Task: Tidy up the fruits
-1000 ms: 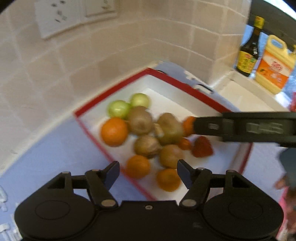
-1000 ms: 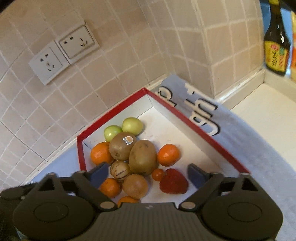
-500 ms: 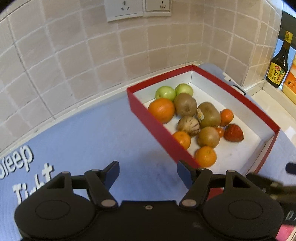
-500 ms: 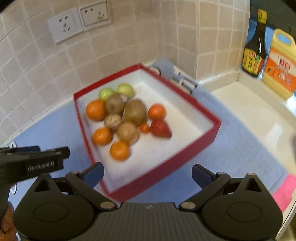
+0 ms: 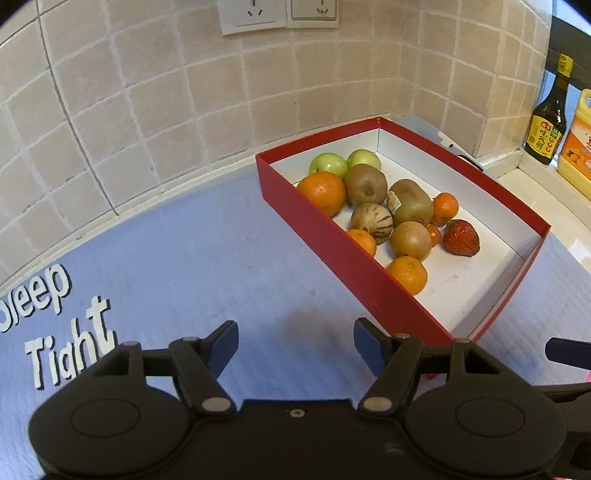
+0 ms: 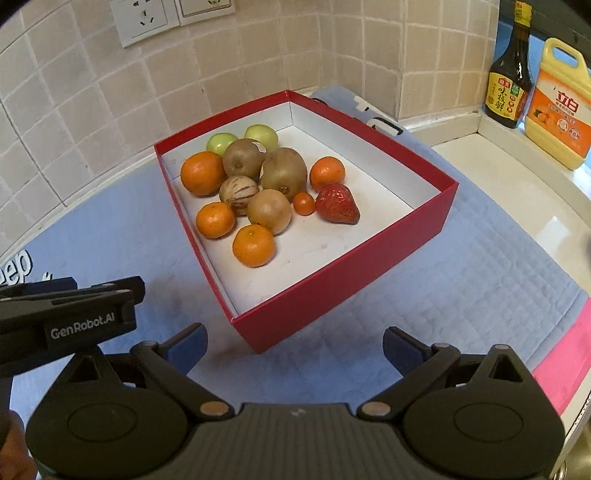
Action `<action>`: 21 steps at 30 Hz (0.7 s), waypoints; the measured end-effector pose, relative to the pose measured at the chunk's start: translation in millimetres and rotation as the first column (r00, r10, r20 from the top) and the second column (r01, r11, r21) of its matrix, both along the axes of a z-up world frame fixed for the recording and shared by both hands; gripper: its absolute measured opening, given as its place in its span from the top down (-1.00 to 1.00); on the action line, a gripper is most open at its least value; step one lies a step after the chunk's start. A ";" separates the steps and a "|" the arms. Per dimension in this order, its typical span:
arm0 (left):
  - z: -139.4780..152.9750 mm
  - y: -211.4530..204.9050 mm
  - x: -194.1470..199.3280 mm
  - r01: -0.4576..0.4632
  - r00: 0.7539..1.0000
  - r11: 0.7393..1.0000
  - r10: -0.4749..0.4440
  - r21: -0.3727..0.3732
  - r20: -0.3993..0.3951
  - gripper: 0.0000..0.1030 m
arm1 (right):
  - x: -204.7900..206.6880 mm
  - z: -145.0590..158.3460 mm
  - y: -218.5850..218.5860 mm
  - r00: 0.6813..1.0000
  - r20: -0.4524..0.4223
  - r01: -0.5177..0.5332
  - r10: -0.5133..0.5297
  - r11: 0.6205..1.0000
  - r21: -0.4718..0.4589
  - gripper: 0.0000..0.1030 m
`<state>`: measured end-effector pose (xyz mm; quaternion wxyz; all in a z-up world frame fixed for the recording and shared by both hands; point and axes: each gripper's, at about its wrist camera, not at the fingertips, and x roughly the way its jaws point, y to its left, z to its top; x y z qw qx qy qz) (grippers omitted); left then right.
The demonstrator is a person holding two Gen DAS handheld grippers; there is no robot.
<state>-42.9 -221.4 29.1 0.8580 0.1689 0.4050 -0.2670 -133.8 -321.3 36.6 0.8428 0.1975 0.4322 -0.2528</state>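
Note:
A red box (image 6: 369,273) with a white inside stands on a blue mat; it also shows in the left wrist view (image 5: 332,236). In it lie several oranges (image 6: 202,172), kiwis (image 6: 283,172), two green fruits (image 6: 260,136), a striped fruit (image 6: 238,189), a cherry tomato (image 6: 304,203) and a strawberry (image 6: 337,204). My left gripper (image 5: 295,341) is open and empty above the mat, left of the box's near corner. My right gripper (image 6: 295,349) is open and empty in front of the box.
The blue mat (image 5: 166,258) bears white lettering (image 5: 66,343). A tiled wall with sockets (image 6: 142,18) stands behind. A dark sauce bottle (image 6: 509,74) and a yellow jug (image 6: 559,107) stand on a ledge at the right. A pink strip (image 6: 565,365) lies at the right edge.
Both grippers have drawn back from over the box toward the near side. The fruits have not moved.

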 end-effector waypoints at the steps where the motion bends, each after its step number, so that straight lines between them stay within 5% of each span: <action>1: 0.0 -0.3 -1.0 0.002 1.000 1.000 -0.002 -0.001 0.002 -0.59 | -0.3 0.2 0.5 1.000 0.000 0.000 0.000 1.000 -0.001 -0.99; 21: 1.6 6.8 -5.7 0.003 1.000 1.000 -0.003 -0.009 0.001 -0.61 | -11.9 -1.5 -0.7 1.000 0.008 0.021 -0.021 1.000 0.019 -0.99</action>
